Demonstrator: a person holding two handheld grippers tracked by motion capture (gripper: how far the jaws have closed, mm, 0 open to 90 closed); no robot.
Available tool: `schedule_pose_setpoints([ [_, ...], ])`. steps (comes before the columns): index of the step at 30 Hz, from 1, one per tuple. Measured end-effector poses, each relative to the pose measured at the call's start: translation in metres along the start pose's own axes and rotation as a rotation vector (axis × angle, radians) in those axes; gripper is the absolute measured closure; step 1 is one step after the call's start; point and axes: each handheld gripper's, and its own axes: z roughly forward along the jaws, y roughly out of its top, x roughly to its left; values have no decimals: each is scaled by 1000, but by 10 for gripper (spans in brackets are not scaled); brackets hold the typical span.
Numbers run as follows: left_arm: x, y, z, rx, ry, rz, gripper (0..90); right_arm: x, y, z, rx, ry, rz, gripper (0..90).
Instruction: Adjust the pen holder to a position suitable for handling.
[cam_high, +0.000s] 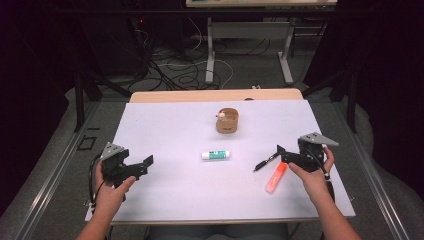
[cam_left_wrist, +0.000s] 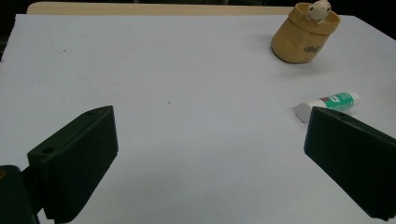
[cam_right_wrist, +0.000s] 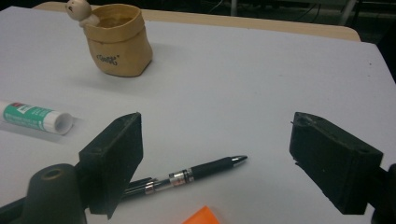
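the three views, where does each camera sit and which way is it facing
High view: above the person's side of the table, facing forward and down; forearms and both hands show, left tool and right tool, both open.
Left gripper view: rides the left tool, looks across the table between its two black jaws toward the tan pot and glue stick.
Right gripper view: rides the right tool, looks over the black pen toward the pot.
Shared: pot and glue stick show in all three.

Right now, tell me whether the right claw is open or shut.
Open: the right claw has its jaws wide apart above the black pen, gripping nothing.
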Motion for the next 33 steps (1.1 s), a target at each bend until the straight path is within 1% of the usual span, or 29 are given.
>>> schedule_pose_setpoints([
  [2,0,0,-1,-2,-1,-1,33,3,4,3,-15,24,6,173],
  [3,0,0,-1,-3,0,-2,34,5,7,3,-9,41,9,172],
  [4,0,1,-1,-4,0,-4,34,5,7,3,-9,41,9,172],
  [5,0,1,-1,-4,-1,-8,38,10,13,5,-15,61,3,171],
  [6,1,1,-1,-4,-3,-11,38,10,13,5,-15,61,3,171],
  [7,1,1,0,-3,-2,-12,40,12,16,6,-18,72,-4,170],
  [8,1,1,0,-2,-1,-13,44,16,19,8,-18,87,-18,169],
  [9,1,0,1,-4,-3,-17,45,23,25,12,-5,111,-47,161],
  [11,0,0,1,3,-1,-13,46,29,30,16,9,124,-76,159],
  [12,0,0,1,3,-1,-13,45,29,30,16,9,124,-76,159],
  [14,-1,0,1,5,-2,-11,46,34,35,19,27,151,-96,159],
  [15,-1,0,1,3,-3,-10,46,37,38,20,32,156,-109,160],
  [16,-1,0,1,2,-4,-11,46,42,44,22,51,164,-139,160],
  [17,-1,0,1,3,-4,-10,46,42,44,22,51,164,-139,160],
  [18,-1,0,1,4,-5,-10,46,44,47,23,62,173,-148,161],
  [19,-1,-1,2,5,-5,-10,48,47,53,25,72,181,-170,172],
  [20,-1,-1,2,6,-6,-10,48,47,53,25,72,181,-170,172],
  [23,-1,-1,2,7,-7,-10,51,51,62,28,86,188,-238,187],
  [24,-1,-1,2,7,-7,-10,52,54,68,31,94,188,-300,224],
  [25,-1,-1,2,7,-8,-9,52,54,68,31,94,188,-300,224],
  [27,-1,-1,2,4,-12,-6,53,59,74,35,111,186,-350,239],
  [28,-1,-1,2,7,-10,-6,53,61,76,36,116,191,-364,254],
  [29,-1,-1,2,11,-10,-6,55,64,82,38,111,200,-395,259],
  [30,-1,-1,3,10,-9,-8,55,64,82,38,111,200,-395,259],
  [32,-1,-2,3,11,-10,-6,55,67,86,41,104,207,-436,259],
  [33,-1,-2,3,12,-10,-4,56,70,91,45,104,213,-474,259],
])
